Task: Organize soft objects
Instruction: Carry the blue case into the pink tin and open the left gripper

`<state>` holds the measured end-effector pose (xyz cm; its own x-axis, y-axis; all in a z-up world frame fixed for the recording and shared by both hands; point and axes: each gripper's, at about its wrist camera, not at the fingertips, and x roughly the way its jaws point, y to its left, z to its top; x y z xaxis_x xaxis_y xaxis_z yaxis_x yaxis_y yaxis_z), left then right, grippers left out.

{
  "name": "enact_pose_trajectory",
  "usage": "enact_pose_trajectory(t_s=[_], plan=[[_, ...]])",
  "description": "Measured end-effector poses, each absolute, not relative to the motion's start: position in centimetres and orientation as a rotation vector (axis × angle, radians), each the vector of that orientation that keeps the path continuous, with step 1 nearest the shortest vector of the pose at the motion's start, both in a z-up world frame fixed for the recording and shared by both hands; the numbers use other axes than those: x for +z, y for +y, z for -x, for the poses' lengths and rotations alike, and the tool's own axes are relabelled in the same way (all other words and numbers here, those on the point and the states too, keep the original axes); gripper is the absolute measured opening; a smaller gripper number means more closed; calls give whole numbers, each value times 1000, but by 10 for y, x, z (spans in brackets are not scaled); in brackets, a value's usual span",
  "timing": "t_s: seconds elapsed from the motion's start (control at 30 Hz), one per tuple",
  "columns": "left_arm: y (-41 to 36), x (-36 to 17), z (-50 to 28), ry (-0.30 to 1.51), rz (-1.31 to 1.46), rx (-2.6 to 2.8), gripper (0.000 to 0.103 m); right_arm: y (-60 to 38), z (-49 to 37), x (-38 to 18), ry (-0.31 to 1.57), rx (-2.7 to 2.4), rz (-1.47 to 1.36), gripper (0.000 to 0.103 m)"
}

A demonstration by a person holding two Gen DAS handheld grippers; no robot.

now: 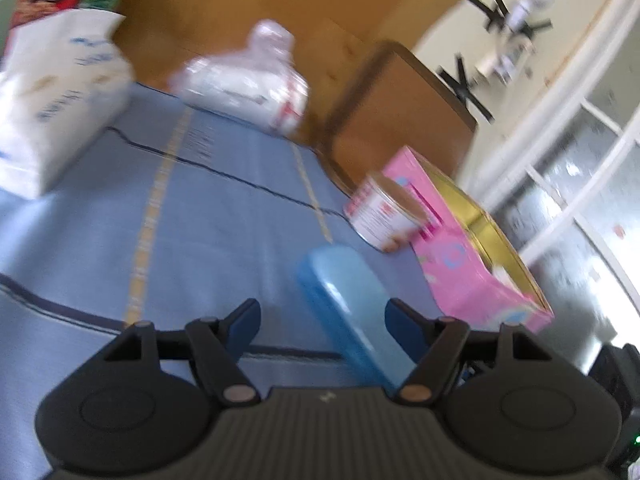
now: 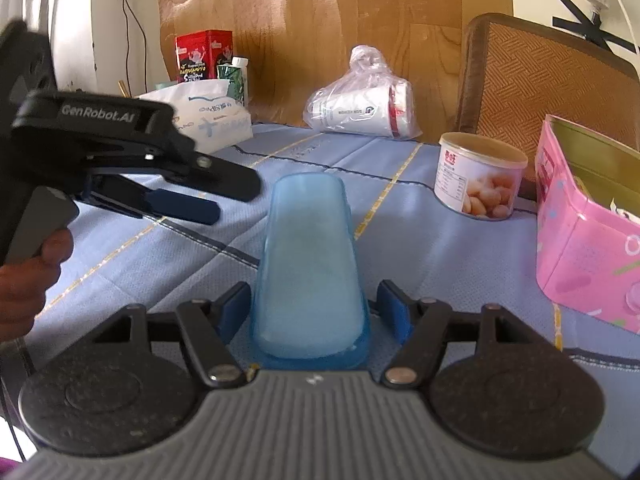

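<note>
A soft translucent blue cup [image 2: 310, 276] lies on its side on the blue tablecloth [image 2: 440, 248], between the open fingers of my right gripper [image 2: 314, 308]. The fingers stand close beside its wide rim end, not squeezing it. The cup also shows in the left wrist view [image 1: 352, 308], close to the right finger of my left gripper [image 1: 322, 322], which is open and empty. My left gripper also shows from the side in the right wrist view [image 2: 224, 196], just left of the cup, held by a hand [image 2: 28, 276].
A pink open box [image 2: 588, 232] stands at the right, a white tin [image 2: 478, 176] beside it. A clear bag of paper cups [image 2: 362, 110] and a tissue pack [image 2: 208, 120] lie at the far edge, a red tin [image 2: 204, 56] behind. A wooden chair [image 2: 540, 80] stands far right.
</note>
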<state>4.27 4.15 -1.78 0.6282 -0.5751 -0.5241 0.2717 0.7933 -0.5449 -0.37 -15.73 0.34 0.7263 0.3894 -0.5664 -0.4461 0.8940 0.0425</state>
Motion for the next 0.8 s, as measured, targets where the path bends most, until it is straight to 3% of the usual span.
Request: enact_pose_trajectory(t_s=[0.03,0.07,0.17,0.43,0.8], plan=[[34,-19,-44,763,432,-512,71,-157,3,3,602,463,104,70],[27,-21,-45,779,426,-516,69,-157,3,3,599,464,109,56],[12,-20,-43,773,396,-528,62,-155,5,4,591,470,110,56],[-21,28,-42,678,322,-576,58,-179,16,27,466,405,38,56],[-173,85,-105,611,149,-772,58,-288,-23,62,304,106,-56,56]])
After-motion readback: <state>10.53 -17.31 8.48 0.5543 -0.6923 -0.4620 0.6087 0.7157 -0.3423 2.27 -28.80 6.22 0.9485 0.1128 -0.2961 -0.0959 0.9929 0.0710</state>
